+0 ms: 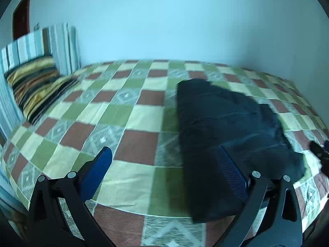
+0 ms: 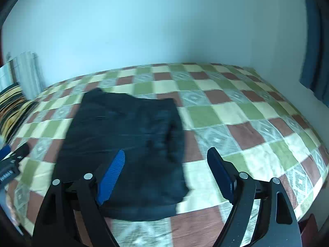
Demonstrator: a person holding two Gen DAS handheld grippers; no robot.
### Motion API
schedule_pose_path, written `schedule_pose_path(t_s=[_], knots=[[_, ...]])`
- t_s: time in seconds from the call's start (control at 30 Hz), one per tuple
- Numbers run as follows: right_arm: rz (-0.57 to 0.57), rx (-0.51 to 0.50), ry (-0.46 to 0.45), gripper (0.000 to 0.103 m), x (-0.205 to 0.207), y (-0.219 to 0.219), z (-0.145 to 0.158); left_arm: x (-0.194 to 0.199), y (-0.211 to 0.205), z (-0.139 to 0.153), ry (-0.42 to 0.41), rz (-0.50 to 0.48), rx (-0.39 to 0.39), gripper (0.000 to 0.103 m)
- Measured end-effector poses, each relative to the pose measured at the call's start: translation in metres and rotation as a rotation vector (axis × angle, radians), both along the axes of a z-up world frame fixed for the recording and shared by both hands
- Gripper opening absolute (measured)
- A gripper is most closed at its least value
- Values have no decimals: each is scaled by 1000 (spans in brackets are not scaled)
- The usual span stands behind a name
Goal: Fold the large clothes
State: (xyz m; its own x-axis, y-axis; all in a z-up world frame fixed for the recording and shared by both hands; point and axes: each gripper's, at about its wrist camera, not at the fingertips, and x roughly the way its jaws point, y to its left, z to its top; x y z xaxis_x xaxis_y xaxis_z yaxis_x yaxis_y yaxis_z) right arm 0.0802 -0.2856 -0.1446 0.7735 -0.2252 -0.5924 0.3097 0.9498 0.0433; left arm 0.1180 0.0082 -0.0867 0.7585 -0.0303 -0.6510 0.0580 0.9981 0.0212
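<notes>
While jaws gape, dark garment (image 2: 127, 135) lies under right gripper (image 2: 166, 154).

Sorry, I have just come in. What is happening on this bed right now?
A person is folding a dark navy garment that lies on the checked green, cream and red bedspread. It looks already folded into a rough rectangle. The left gripper and the right gripper are both open above the bed near the garment's front edge, holding nothing. A striped yellow and black pillow lies at the far left.
</notes>
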Motion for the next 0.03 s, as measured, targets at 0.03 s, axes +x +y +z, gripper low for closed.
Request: schedule_pose_path(t_s=[0.03], knots=[[-27,-1,1,86,1,-13,-4,9,12,-8,19,29,3,101]])
